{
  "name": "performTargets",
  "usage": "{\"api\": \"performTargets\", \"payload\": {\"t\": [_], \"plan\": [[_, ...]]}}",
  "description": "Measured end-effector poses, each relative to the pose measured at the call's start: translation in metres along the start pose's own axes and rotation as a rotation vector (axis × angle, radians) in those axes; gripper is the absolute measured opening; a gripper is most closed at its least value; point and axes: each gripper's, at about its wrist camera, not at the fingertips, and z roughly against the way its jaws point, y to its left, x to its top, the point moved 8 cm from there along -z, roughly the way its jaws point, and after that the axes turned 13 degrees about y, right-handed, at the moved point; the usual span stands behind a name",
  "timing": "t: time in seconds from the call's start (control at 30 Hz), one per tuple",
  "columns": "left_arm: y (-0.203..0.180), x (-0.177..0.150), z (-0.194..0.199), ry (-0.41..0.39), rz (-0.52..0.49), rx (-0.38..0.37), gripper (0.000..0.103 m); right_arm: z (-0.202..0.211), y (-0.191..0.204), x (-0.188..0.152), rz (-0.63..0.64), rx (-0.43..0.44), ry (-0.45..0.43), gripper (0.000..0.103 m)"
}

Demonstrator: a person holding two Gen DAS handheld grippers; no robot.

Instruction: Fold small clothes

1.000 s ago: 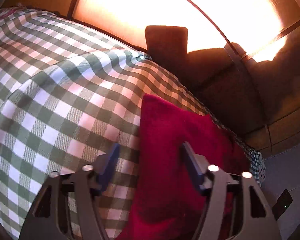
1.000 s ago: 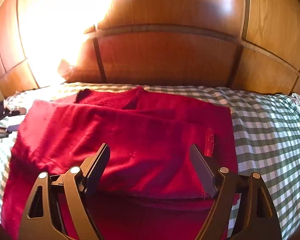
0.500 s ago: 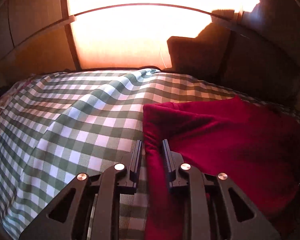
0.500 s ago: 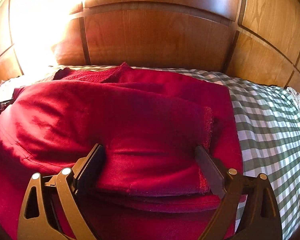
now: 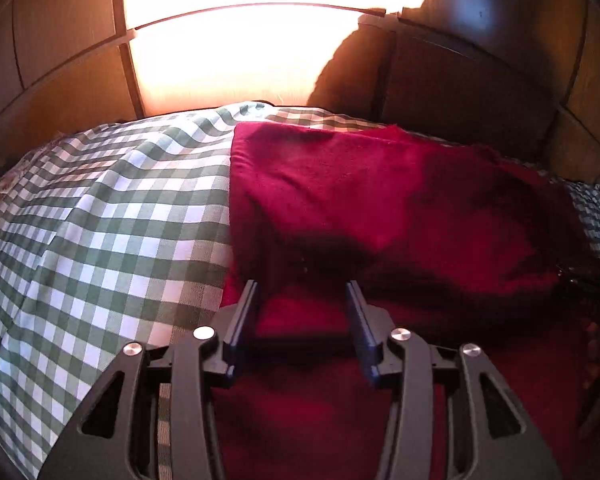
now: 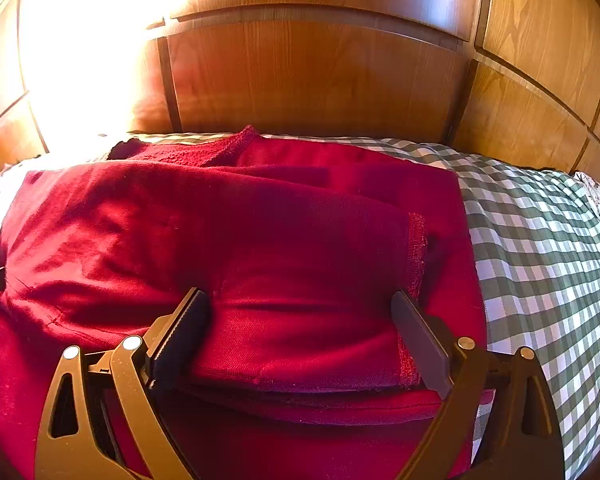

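Mid-fold on the green-checked bedspread (image 5: 100, 216): both left tongs (image 5: 302, 312) and right tongs (image 6: 300, 320) spread over the deep-red knitted garment (image 6: 228, 240), gripping nothing; next, pinch the near hem.

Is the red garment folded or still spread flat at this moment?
Partly folded. The red garment has a sleeve with ribbed cuff lying across its body on the checked bedcover, layered edges visible near the open right gripper.

Bedroom: checked bedspread (image 6: 540, 240), wooden headboard (image 6: 320, 80).
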Motion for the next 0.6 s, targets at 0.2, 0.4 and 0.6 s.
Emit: {"api": "performTargets", "payload": {"t": [0.2,0.4,0.6], "plan": [[-0.002,-0.027,0.036,-0.041,-0.012,-0.005,0.059,0.011,0.0,-0.001,-0.008,-0.028,0.001,0.099],[0.002,-0.05,0.054,-0.058,-0.016,-0.017,0.062,0.037,-0.004,-0.023,-0.049,0.022,-0.002,0.099],[0.006,-0.074,0.059,-0.046,-0.019,-0.039,0.063,0.051,-0.007,-0.061,-0.061,0.031,0.069,0.099]]}}
